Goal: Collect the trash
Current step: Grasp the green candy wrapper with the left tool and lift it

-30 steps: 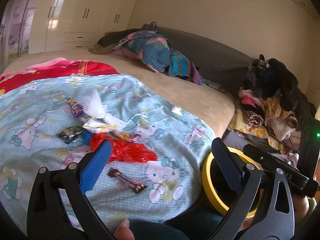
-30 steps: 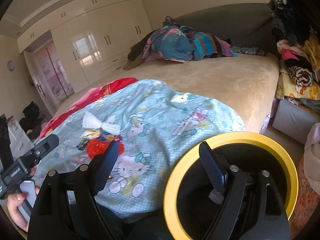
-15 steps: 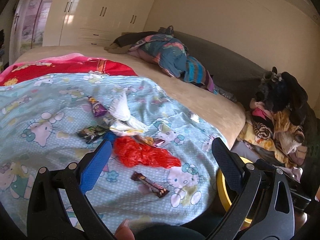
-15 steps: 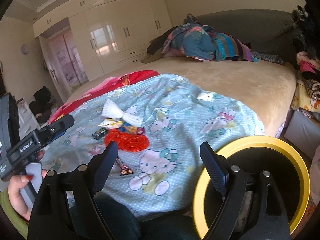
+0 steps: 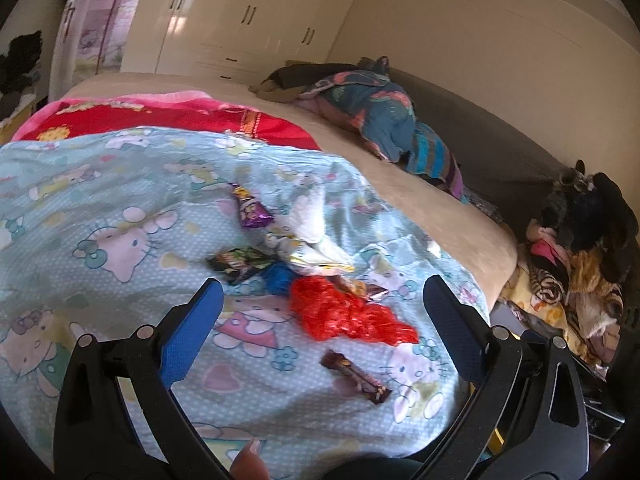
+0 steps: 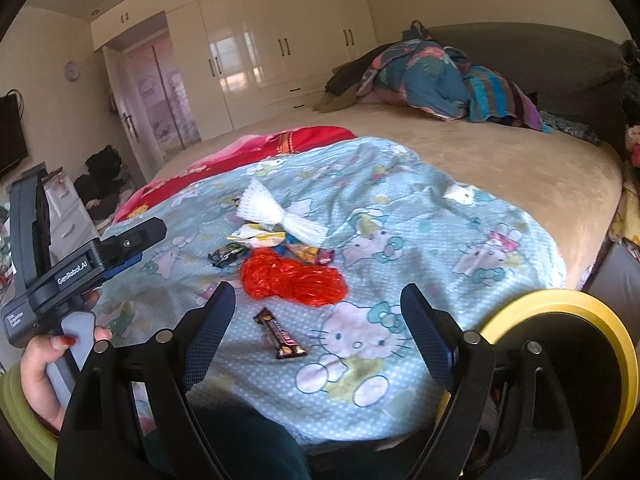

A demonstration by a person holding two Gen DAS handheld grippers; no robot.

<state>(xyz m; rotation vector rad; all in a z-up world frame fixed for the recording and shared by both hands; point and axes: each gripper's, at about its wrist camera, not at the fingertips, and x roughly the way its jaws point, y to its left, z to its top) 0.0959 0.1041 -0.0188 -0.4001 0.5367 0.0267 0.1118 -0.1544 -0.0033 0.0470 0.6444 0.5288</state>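
Trash lies on a blue cartoon-print sheet (image 5: 100, 208) on the bed: a crumpled red plastic bag (image 5: 344, 314) (image 6: 292, 278), a brown candy bar wrapper (image 5: 356, 376) (image 6: 282, 334), a white mesh bag (image 5: 308, 216) (image 6: 276, 212), a purple wrapper (image 5: 250, 210), a dark wrapper (image 5: 240, 262) (image 6: 226, 254), a blue scrap (image 5: 280, 276). A bin with a yellow rim (image 6: 600, 328) stands at the bed's near right. My left gripper (image 5: 320, 336) is open and empty above the trash; it also shows in the right wrist view (image 6: 120, 248). My right gripper (image 6: 318, 320) is open and empty, the candy bar wrapper between its fingers.
Bundled clothes (image 5: 380, 120) (image 6: 440, 76) lie at the bed's far end. A heap of clothes (image 5: 580, 248) sits right of the bed. White wardrobes (image 6: 280, 52) line the back wall. A red blanket (image 5: 168, 118) lies beyond the sheet.
Both grippers have swung left and forward over the sheet toward the trash. The yellow-rimmed bin has slid toward the right edge of both views.
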